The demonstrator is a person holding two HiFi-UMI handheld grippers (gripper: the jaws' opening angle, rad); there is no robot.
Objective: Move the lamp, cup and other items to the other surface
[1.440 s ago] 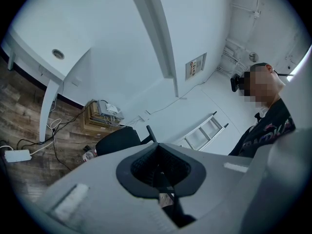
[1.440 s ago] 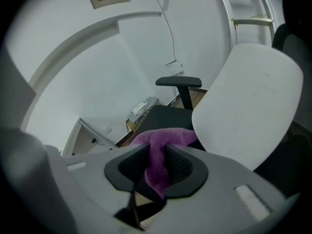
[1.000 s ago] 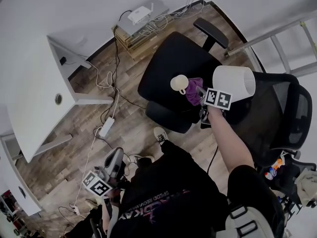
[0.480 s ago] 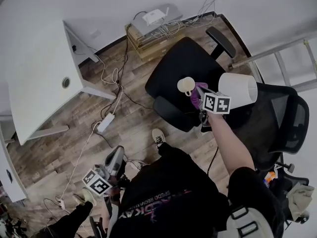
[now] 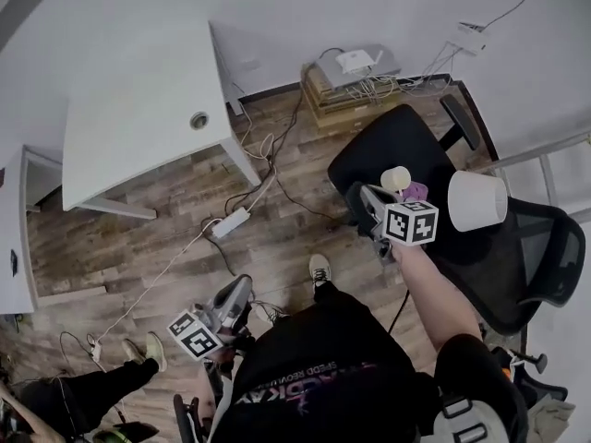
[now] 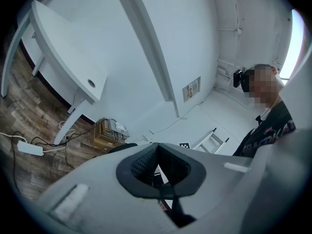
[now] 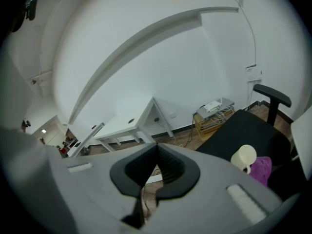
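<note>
Since a second ago, your right gripper (image 7: pixel 157 147) has come off the purple item (image 5: pixel 416 192) and swung to the near left of the cup (image 5: pixel 395 179). Your view has also turned, so the white desk (image 5: pixel 138 109) fills more of the far left.

Its jaws are pressed together with nothing between them. The jaws of your left gripper (image 6: pixel 156 146) also meet, and they too are empty.

The cup and purple item sit side by side on the black seat (image 5: pixel 388 146), right of centre. The lamp (image 5: pixel 477 200), with its white shade, stands just right of them, where a second chair (image 5: pixel 540 257) begins. No item shows on the desk.

This looks like the moment just after a let-go. The scene fits two stages: the items have been gathered on the seat, or they wait there to be carried to the desk. Either way, shut jaws must open before any further pick.

Your right arm is stretched forward, with its gripper tipped downward and aimed far left, toward the desk. Your left gripper hangs low by your left side, roughly level and pointing away from you.
</note>
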